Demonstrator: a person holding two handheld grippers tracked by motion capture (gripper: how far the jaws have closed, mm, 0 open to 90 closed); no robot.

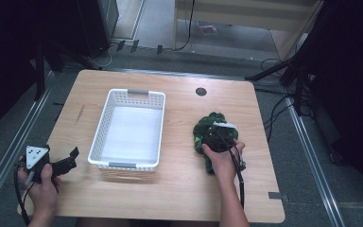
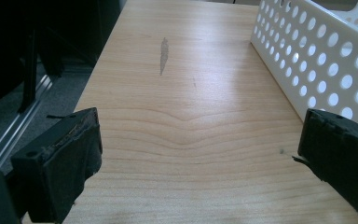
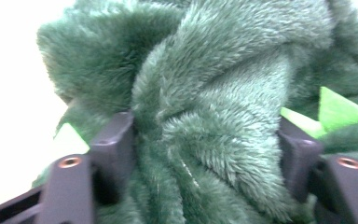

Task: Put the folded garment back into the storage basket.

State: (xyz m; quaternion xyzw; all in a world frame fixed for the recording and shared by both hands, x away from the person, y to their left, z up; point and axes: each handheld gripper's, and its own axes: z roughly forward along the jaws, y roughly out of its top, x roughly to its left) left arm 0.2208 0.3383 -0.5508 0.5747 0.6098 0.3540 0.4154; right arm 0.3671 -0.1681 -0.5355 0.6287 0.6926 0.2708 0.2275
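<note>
A dark green plush toy [image 1: 207, 124] with bright green patches lies on the right half of the wooden table [image 1: 170, 189]. My right gripper [image 1: 216, 135] points down into it from above. In the right gripper view both jaws press against a thick fold of the plush toy's fur [image 3: 214, 93], so my right gripper [image 3: 205, 144] is shut on it. My left gripper [image 1: 70, 160] hovers low over the table's front left corner, to the left of the white basket [image 1: 105, 113]. In the left gripper view my left gripper [image 2: 200, 154] stands wide open over bare wood.
The white perforated basket [image 2: 326, 51] sits in the middle of the table, with nothing inside it. A round dark grommet [image 1: 201, 91] is set near the far edge. Cables and dark stands surround the table on the floor.
</note>
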